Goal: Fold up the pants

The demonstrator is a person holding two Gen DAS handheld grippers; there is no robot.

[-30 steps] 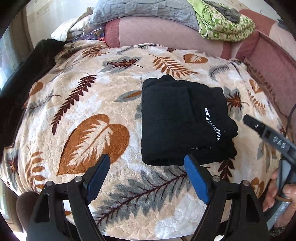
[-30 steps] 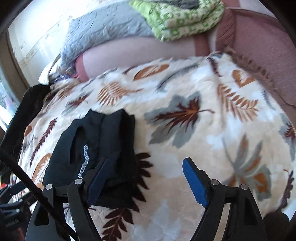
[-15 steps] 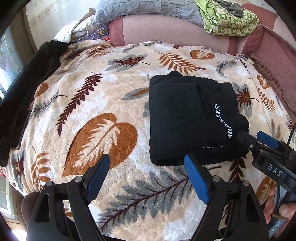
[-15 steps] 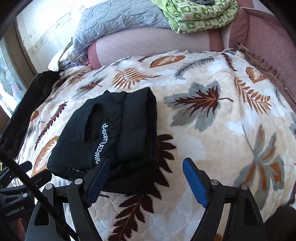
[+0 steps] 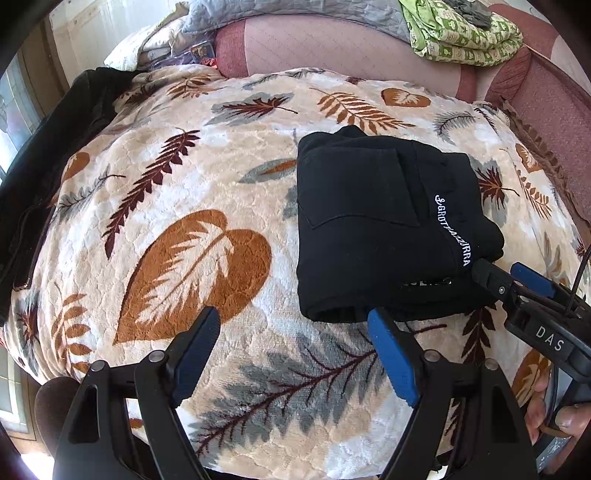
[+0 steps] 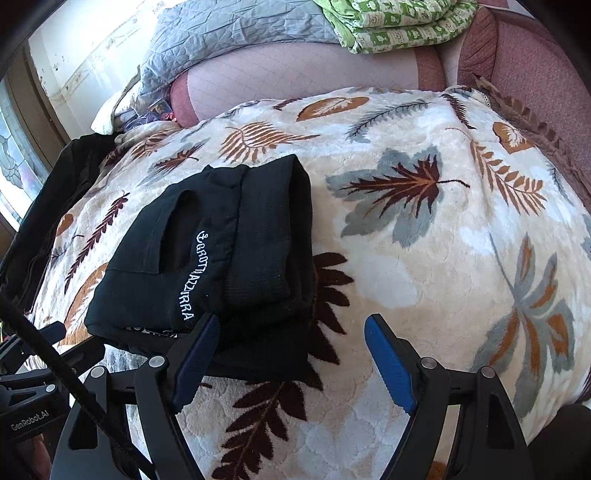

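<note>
The black pants [image 5: 384, 225] lie folded into a compact square on the leaf-print blanket [image 5: 192, 192], with white lettering on top. They also show in the right wrist view [image 6: 207, 258]. My left gripper [image 5: 295, 347] is open and empty, just in front of the bundle's near edge. My right gripper [image 6: 291, 354] is open and empty at the bundle's near right corner; its left finger lies over the black cloth. The right gripper also shows in the left wrist view [image 5: 517, 280] beside the pants.
The blanket [image 6: 443, 258] covers a bed. Pink cushions [image 5: 332, 40] line the back, with a grey quilt [image 6: 229, 33] and a folded green cloth [image 5: 461, 29] on them. A dark garment [image 5: 44, 155] lies along the left edge.
Both grippers pulled back and rose slightly, so the folded pants show more fully. The right gripper moved closer to the bundle's right corner. The pants stayed in place.
</note>
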